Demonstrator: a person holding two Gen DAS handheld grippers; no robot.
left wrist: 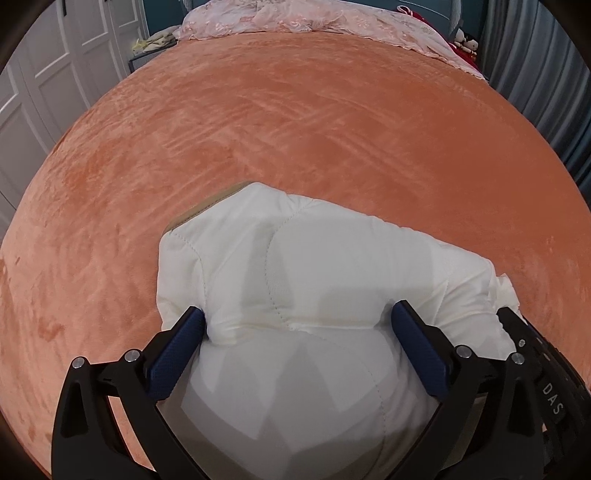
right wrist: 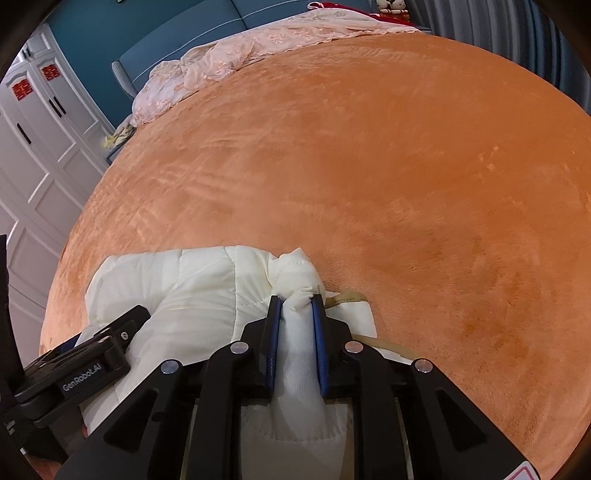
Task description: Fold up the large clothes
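Note:
A puffy white quilted jacket lies bunched at the near edge of an orange bed cover. My left gripper straddles a thick bulge of it, and both blue pads dent the padding. In the right wrist view my right gripper is shut on a narrow fold of the same jacket, beside a tan trim edge. The left gripper's black body shows at that view's lower left, close beside the right one. The jacket's near part is hidden under the grippers.
The orange bed cover stretches far ahead. Pink lace bedding lies heaped at the bed's head. White wardrobe doors stand to the left, and a grey curtain hangs to the right.

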